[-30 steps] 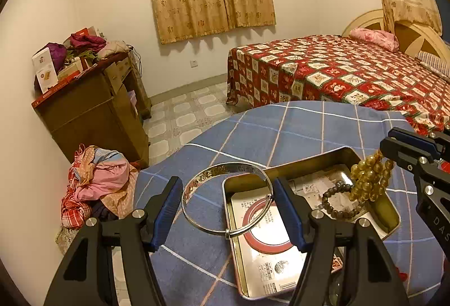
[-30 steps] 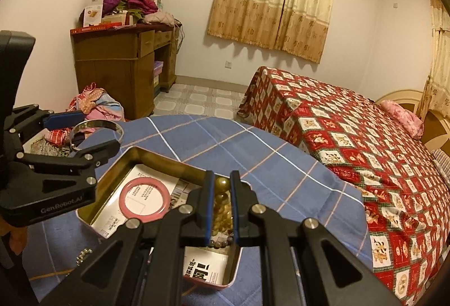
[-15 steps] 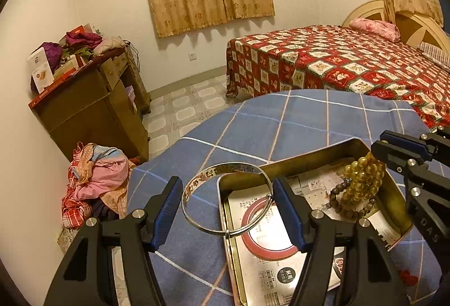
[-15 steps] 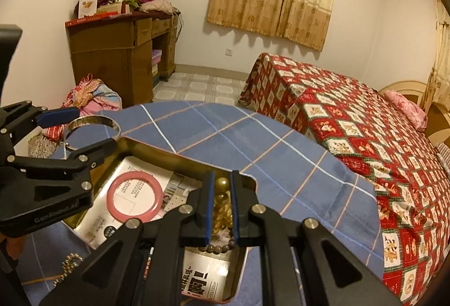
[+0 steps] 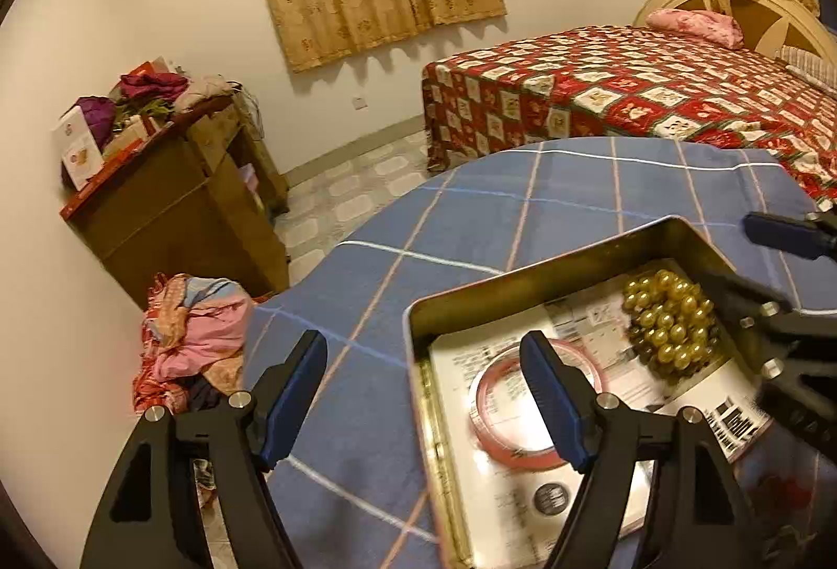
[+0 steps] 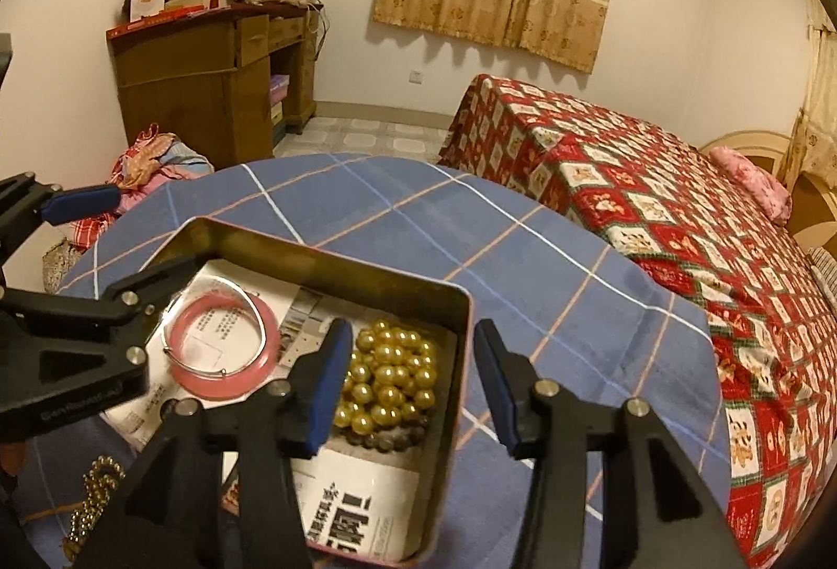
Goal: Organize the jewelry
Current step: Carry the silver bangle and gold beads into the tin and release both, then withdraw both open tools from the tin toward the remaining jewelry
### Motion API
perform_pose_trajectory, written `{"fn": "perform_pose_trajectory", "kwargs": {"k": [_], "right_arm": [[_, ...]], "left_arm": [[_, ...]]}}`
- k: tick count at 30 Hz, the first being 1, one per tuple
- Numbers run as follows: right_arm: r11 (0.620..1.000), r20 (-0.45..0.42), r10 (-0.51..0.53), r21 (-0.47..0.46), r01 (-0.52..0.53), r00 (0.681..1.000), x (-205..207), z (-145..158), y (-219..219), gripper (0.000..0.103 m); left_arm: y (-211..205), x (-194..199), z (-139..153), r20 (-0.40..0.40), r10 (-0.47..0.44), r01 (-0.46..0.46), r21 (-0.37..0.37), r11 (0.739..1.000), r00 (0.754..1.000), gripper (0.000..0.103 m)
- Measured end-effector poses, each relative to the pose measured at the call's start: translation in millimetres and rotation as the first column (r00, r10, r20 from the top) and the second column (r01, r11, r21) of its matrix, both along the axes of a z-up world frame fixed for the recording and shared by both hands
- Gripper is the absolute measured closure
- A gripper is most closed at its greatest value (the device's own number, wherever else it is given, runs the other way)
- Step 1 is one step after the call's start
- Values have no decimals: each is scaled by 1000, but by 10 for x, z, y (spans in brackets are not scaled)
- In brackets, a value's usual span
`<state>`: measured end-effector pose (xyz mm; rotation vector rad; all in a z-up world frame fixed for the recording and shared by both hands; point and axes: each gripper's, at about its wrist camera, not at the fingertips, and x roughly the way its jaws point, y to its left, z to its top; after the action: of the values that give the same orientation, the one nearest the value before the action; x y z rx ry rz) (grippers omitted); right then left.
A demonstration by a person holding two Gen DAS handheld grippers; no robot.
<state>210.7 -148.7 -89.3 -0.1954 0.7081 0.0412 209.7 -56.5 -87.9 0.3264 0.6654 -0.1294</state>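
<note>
Jewelry sits in the open metal tin [image 6: 335,255] on the blue plaid tablecloth [image 6: 471,224]. Paper sheets [image 6: 366,506] line the tin floor. Pink bangle [image 6: 222,346] lies flat at the left of the tin, with a thin silver bangle [image 6: 172,349] lying over it. Gold bead bracelet [image 6: 389,375] is heaped at the right wall; dark beads [image 6: 389,438] show just below it. A gold chain [image 6: 97,490] lies on the cloth outside the tin.

Right gripper [image 6: 408,380]: jaws have just been opening, now spread, straddling the tin's right wall, nothing pinched.

Left gripper [image 5: 423,391]: jaws have just been opening, wide apart, empty, over the tin's left edge.
</note>
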Motion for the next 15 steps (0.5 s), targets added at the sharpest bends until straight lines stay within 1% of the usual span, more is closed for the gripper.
{"fn": "perform_pose_trajectory", "kwargs": {"k": [1,3,4,8,11,15], "right_arm": [[1000,1,-4,0,4,1000,-25,0,-18,50],[1000,6,-18,1,18,1000,-91,7,-73,40],[1000,6,-28,4,28,1000,-128,9,-107,39],[999,-4,-49,4,49,999,-287,-15,-226,39],[998,-6,-66,16,66,998,-404,-30,-306,34],[996,-1,-82,39,82,997,-587,-55,-381,33]], "left_arm": [[47,-24,-1,1,6,-6,-5,1000,1000,26],[137,-58,-16,5,26,-26,-9,1000,1000,26],[170,-77,-28,2,34,-34,-12,999,999,26],[351,-207,-32,1,64,-64,-43,997,998,26],[429,-321,-29,5,72,-72,-46,996,997,25],[534,-458,-54,-1,88,-88,-63,994,996,25]]}}
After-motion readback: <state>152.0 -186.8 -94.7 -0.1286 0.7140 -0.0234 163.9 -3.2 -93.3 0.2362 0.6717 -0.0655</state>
